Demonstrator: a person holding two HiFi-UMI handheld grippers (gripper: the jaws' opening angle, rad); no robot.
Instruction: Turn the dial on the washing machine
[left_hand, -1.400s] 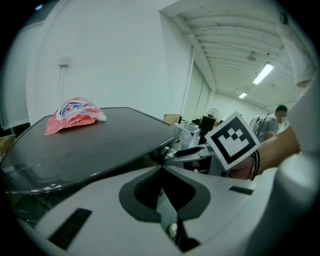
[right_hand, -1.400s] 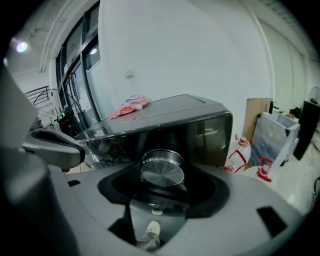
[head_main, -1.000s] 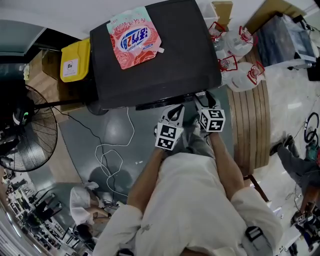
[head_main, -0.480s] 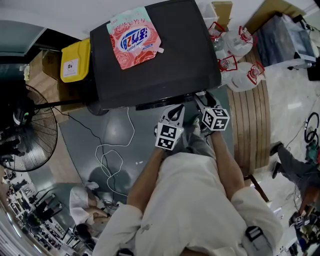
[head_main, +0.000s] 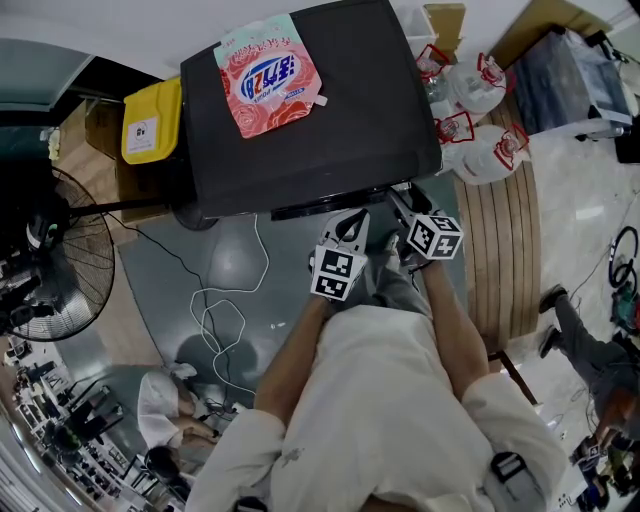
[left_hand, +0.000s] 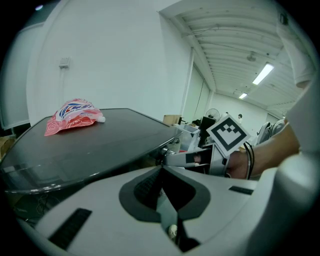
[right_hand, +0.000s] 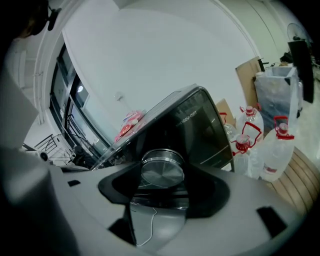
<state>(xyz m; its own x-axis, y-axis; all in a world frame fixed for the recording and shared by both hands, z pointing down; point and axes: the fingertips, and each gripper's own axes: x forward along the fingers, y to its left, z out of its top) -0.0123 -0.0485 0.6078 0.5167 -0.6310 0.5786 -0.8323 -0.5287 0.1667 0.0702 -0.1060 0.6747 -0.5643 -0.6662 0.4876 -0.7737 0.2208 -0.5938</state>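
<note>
Between the right tongs (right_hand: 162, 187), clenched on the washing machine (head_main: 310, 110) dial (right_hand: 162, 170), grip's rolled since a sec ago, so dial's prob mid-turn. Left tongs (left_hand: 165, 200) clenched on nothing, just beside.

We log the washing machine (head_main: 330, 120) as glossy black. Dial (right_hand: 162, 170) silver, brushed. Pouch (head_main: 268, 75) pink-red, rose pattern, blue-and-white label. Left claw (head_main: 350, 225) and right claw (head_main: 402, 203) grey, black pads, black-and-white square markers. Bin (head_main: 150, 122) yellow. Floor (head_main: 170, 280) grey, cable (head_main: 215, 310) white. Bottles (head_main: 490, 150) clear, red handles. Shirt (head_main: 390, 400) cream. Slatted platform (head_main: 505, 250) light brown.
</note>
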